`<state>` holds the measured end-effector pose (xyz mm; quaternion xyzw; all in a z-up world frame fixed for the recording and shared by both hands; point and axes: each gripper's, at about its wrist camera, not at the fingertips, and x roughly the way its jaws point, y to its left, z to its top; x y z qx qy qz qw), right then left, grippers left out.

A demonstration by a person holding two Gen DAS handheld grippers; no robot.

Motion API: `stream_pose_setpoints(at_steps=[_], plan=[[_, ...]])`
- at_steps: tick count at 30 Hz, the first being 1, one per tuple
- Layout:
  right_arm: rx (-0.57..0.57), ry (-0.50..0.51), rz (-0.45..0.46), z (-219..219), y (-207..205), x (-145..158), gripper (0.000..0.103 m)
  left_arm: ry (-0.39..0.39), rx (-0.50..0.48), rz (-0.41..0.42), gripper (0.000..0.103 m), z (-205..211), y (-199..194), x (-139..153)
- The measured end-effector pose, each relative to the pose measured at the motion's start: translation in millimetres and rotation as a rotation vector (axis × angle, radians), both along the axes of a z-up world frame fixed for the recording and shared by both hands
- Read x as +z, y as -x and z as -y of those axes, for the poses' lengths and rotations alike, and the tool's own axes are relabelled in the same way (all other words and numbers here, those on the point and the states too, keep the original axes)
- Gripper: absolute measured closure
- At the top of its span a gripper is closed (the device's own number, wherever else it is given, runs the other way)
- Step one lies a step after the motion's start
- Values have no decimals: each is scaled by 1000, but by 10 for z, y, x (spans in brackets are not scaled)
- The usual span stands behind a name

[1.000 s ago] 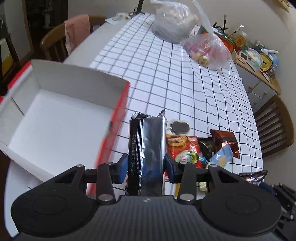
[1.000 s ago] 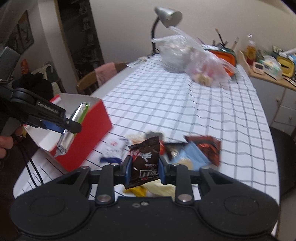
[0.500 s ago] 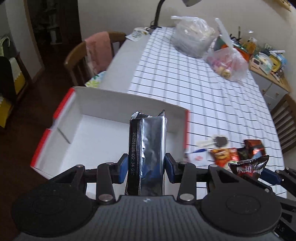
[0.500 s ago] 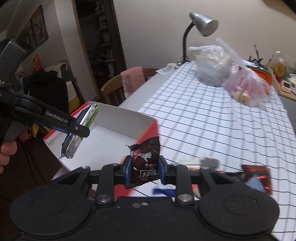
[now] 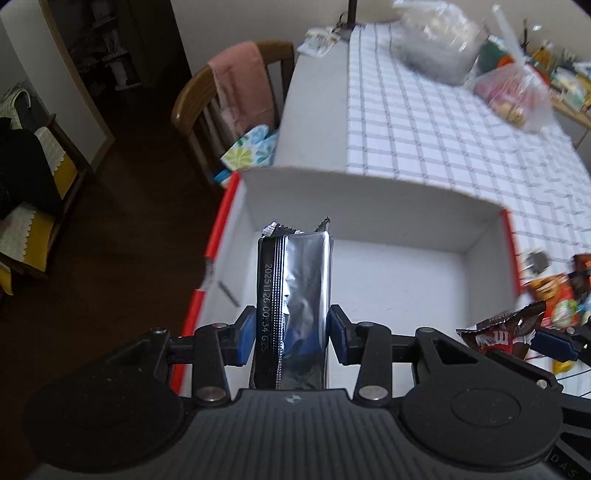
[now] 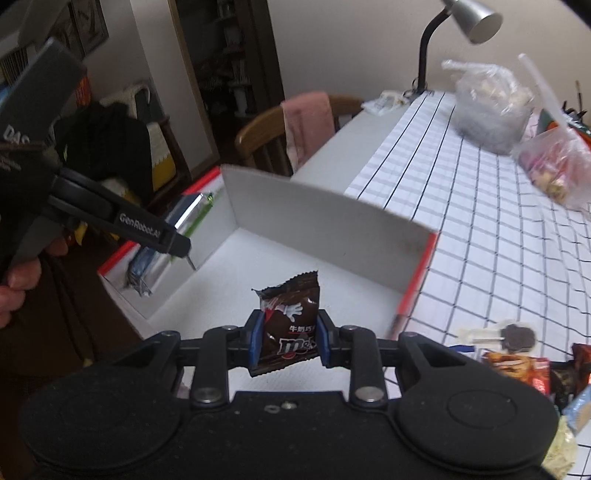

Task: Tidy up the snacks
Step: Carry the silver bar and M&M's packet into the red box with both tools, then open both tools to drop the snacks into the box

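1. Two grippers are showing, each clenched on a snack. The left gripper (image 5: pixel 291 338) is pinching a silver foil packet (image 5: pixel 295 306) between its blue pads, the packet standing upright over the white floor of the cardboard box (image 5: pixel 369 192).
2. The right gripper (image 6: pixel 285 341) is grasping a brown chocolate bag (image 6: pixel 291 325) by its sides, jaws narrow, and it is hovering above the box's (image 6: pixel 332 221) white floor too. In the left view that same bag (image 5: pixel 498 334) is poking in from the right edge.
3. The box, white inside with red outer edges, is sitting at the near end of the worktop (image 5: pixel 424 122), which is wearing a white cloth with a dark grid.
4. More snacks (image 6: pixel 517 365) are lying in a loose pile on the cloth just right of the box.
5. Farther along, two plastic bags (image 6: pixel 491 107) are resting near a grey desk lamp (image 6: pixel 476 18).
6. Beside the worktop, a wooden chair (image 5: pixel 207 99) is carrying a pink towel (image 5: pixel 240 81) over its back, with dark flooring below.
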<state>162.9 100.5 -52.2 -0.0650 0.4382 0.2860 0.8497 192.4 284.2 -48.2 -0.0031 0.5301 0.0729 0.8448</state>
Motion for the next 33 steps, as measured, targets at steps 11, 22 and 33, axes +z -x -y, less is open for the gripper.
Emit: stream_pose_setpoints(at_steps=[11,22,33], plan=[[51,118,-84,-433,-79,-404,76,-34,-78,-126,62,-74,-250,-509],[53,200,-145,-526,-125,-650,75,-50,-143,-226,62,47,-297,-811],[40,174,-164,-488,-165,-640,67,-11,-123,-229,57,-28,-321,-843]])
